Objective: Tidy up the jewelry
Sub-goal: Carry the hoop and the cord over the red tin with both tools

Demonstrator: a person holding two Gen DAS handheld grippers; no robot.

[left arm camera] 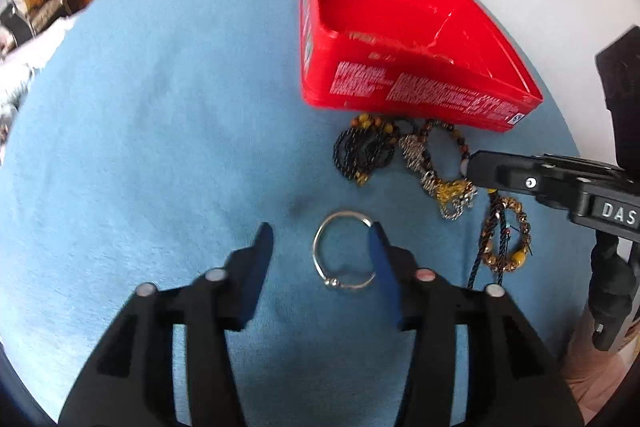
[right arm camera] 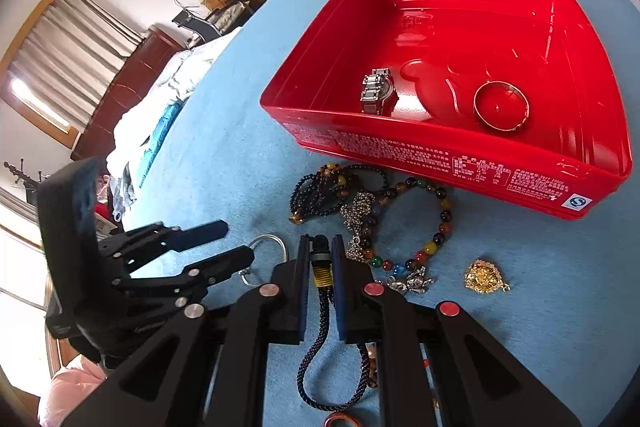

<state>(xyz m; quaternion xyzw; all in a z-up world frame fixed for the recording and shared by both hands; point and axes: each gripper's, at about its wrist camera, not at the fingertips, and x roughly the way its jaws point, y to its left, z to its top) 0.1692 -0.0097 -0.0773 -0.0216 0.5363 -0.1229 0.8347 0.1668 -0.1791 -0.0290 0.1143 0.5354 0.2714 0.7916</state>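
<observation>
A thin silver bangle (left arm camera: 345,251) lies flat on the blue worktop (left arm camera: 160,131), low in the left wrist view, between the fingers of your left tool (left arm camera: 322,239). Its right edge sits against the right finger; the left finger stands clear of it, so this tool is open around the bangle, not gripping.

Just right of it, your right tool (right arm camera: 321,255) is clamped shut on a dark braided cord (right arm camera: 320,331) with a yellow wrapped band, at the bottom centre of the right wrist view.

Above both tools lies a tangle of jewelry: black bead strands (right arm camera: 320,191), a multicoloured bead bracelet (right arm camera: 434,227), a silver chain (right arm camera: 358,217) and a gold pendant (right arm camera: 484,277) lower right.

Beyond the pile stands a red box (right arm camera: 460,163), in the upper right of both views. Only the right wrist view looks into it: a metal watch (right arm camera: 378,93) and a gold-toned bangle (right arm camera: 502,105) rest on its floor. The left wrist view shows just its walls.
</observation>
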